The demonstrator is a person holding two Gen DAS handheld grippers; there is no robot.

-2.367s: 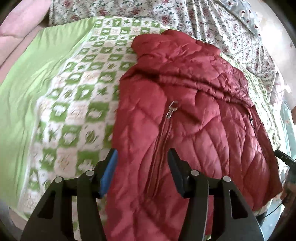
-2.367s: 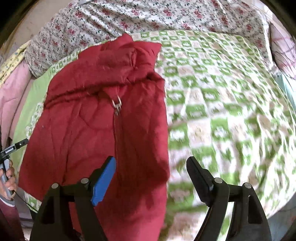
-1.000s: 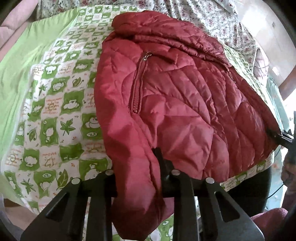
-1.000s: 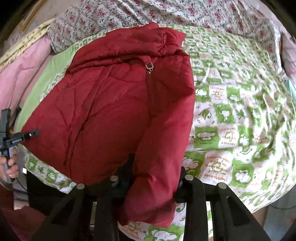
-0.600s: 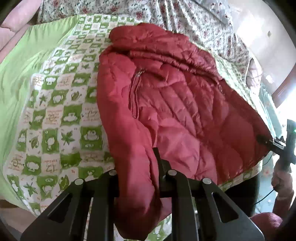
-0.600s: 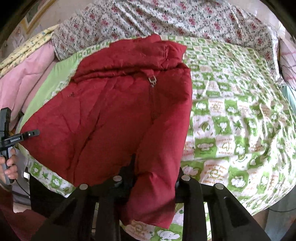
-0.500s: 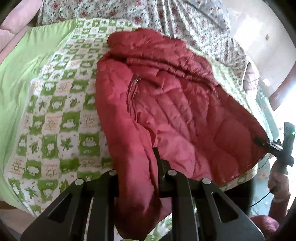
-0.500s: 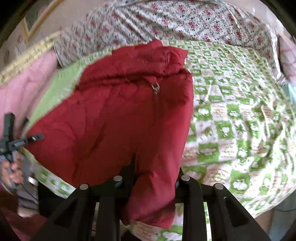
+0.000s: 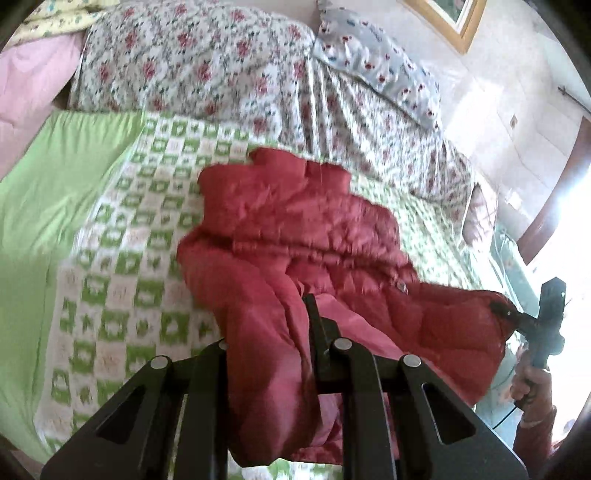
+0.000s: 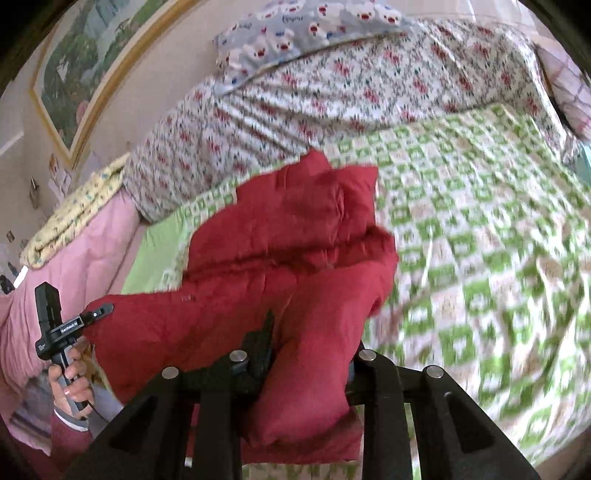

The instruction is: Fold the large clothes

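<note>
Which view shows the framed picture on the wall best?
The right wrist view: the picture shows much of its gold frame and a green landscape, above the bed's left end. The left wrist view shows only one frame corner at the top edge. In both views the jacket fills the centre.

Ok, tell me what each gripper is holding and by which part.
Both hold the red jacket by its bottom hem: left gripper at one corner, right gripper at the other.
</note>
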